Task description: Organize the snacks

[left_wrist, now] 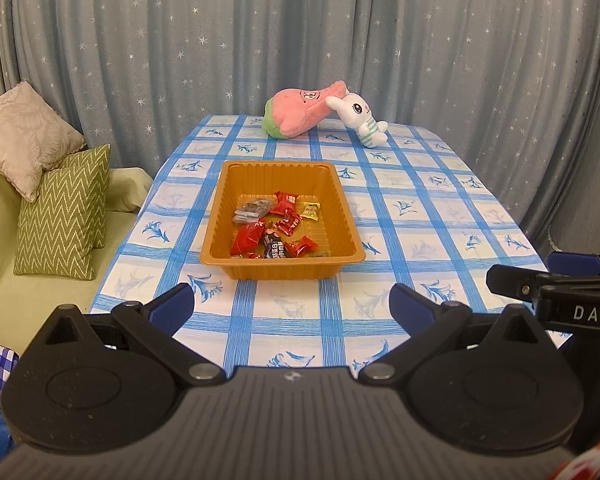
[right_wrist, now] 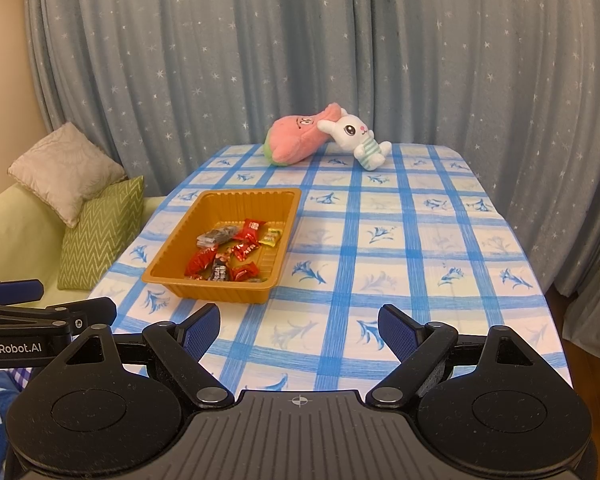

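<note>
An orange plastic tray (left_wrist: 220, 256) sits on the blue-checked tablecloth, seen also in the right wrist view (right_wrist: 168, 276). Inside lie several wrapped snacks: red packets (left_wrist: 247, 238) (right_wrist: 199, 261), a dark packet (left_wrist: 274, 247) (right_wrist: 221, 271), a yellow candy (left_wrist: 311, 211) (right_wrist: 271, 237) and a clear packet (left_wrist: 253, 210) (right_wrist: 216, 236). My left gripper (left_wrist: 292, 300) is open and empty, above the table's near end, short of the tray. My right gripper (right_wrist: 299, 326) is open and empty, to the right of the tray. Each gripper shows at the edge of the other's view.
A pink plush (left_wrist: 304, 110) (right_wrist: 300, 136) and a white rabbit plush (left_wrist: 360, 118) (right_wrist: 356, 134) lie at the table's far end. A green sofa (left_wrist: 28, 292) with cushions (left_wrist: 64, 216) (right_wrist: 100, 236) stands left. Blue starred curtains (left_wrist: 300, 32) hang behind.
</note>
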Available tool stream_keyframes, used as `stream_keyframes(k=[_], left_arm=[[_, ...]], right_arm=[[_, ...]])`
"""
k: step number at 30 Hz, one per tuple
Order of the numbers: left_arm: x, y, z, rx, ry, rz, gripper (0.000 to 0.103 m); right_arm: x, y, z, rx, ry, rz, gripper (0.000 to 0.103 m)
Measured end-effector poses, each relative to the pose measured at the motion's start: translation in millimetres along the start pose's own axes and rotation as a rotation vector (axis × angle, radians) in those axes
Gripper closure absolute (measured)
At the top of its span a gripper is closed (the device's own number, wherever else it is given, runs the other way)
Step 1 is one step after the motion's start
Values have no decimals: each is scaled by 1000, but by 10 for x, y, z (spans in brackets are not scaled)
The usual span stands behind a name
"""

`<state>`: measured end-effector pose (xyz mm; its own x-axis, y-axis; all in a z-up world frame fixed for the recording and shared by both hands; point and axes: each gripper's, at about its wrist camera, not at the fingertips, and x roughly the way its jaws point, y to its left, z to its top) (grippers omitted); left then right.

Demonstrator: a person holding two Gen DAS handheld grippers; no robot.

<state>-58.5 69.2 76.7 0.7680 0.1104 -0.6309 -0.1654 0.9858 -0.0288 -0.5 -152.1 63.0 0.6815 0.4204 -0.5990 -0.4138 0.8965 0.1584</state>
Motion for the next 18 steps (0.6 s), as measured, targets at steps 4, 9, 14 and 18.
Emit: stream_keyframes(k=[4, 9, 14, 18], left_arm=[[0, 0, 2, -1, 0, 0, 0], [2, 1, -6, 0, 0, -1, 0], [12, -2, -31, -1, 2, -4, 0], [1, -4, -39, -4, -13, -9, 0]], right_arm=[[1, -2, -1, 0, 0, 0, 17], [0, -2, 0, 0, 0, 0, 17], [1, -5, 0, 1, 0, 0, 17], [1, -8, 1, 1, 0, 1, 17]])
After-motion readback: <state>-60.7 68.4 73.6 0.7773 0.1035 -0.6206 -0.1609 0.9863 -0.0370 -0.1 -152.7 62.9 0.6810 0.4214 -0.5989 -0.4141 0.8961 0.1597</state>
